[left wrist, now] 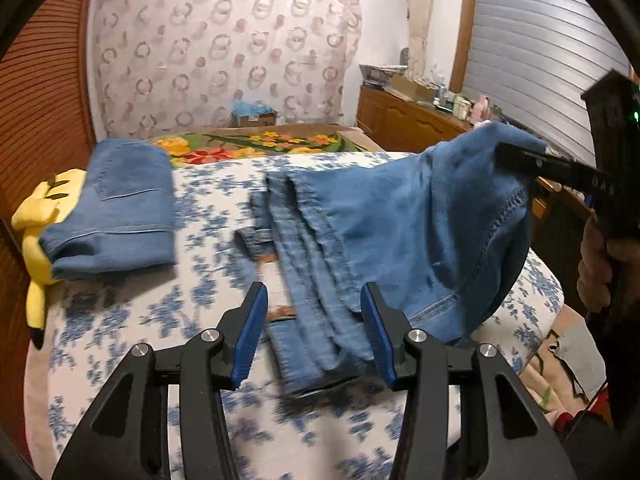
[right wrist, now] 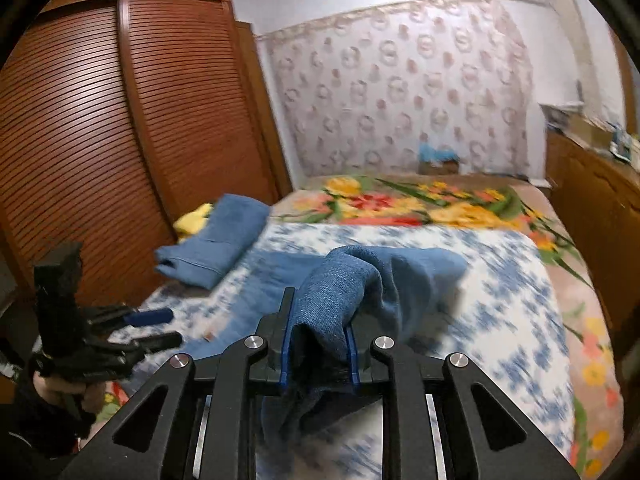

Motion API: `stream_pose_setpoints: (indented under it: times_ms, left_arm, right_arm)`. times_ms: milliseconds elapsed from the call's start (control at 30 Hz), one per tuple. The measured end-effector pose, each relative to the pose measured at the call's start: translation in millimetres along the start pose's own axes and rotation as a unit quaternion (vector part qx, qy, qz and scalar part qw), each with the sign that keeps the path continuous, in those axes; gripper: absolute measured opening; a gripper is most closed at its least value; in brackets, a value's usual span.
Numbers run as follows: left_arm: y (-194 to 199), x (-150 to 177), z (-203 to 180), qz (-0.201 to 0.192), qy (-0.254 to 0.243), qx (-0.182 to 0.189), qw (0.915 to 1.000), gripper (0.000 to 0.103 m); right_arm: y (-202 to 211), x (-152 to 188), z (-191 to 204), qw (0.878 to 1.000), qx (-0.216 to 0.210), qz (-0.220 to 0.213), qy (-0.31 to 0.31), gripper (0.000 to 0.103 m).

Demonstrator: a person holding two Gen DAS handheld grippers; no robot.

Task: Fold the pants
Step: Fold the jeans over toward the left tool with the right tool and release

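Blue denim pants (left wrist: 380, 236) lie on the bed, one end lifted at the right. My right gripper (right wrist: 318, 344) is shut on a bunch of the denim (right wrist: 332, 292) and holds it above the bed; it shows in the left wrist view (left wrist: 532, 160) at the right. My left gripper (left wrist: 316, 328) is open, its blue pads either side of the lower edge of the pants just above the bed, holding nothing. It also shows in the right wrist view (right wrist: 156, 328) at the left, open.
A second folded pair of jeans (left wrist: 116, 212) lies at the bed's far left on a yellow plush toy (left wrist: 36, 232). The bed has a blue-flowered sheet (left wrist: 160, 312) and a floral blanket (right wrist: 420, 200). A slatted wardrobe (right wrist: 100, 120) stands left, a wooden dresser (left wrist: 408, 120) right.
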State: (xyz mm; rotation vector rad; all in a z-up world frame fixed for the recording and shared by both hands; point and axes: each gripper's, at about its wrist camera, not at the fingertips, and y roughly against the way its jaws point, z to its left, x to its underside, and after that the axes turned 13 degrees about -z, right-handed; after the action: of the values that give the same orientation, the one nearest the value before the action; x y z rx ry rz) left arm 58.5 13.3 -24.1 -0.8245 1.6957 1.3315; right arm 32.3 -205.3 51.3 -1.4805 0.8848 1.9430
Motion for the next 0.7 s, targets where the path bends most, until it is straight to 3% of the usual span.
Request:
stream_pose_setpoints:
  times_ms: [67,133,167,433,700]
  left_arm:
    - [6,0,7,-0.001,0.006,0.0,1.0,0.053]
    - [13,1,18,-0.005,0.015,-0.003,0.9999,0.075]
    - [17,2,25,-0.013,0.022,-0.008,0.9996,0.078]
    - [33,-4,59,-0.034,0.048,-0.046,0.9972,0.079]
    - [37,-1,78,-0.04,0.065,-0.067,0.9948,0.079]
  right_arm:
    - [-13,-1,13,1.0,-0.014,0.004,0.004,0.021]
    - [-27,0,24,0.999,-0.029,0.01,0.009,0.021]
    - [-35,2,28,0.999,-0.036,0.015,0.01,0.02]
    - [-74,18,61,0.993,-0.099,0.056,0.031,0.02]
    - [-100,43,75,0.978,-0.165,0.127,0.03,0.019]
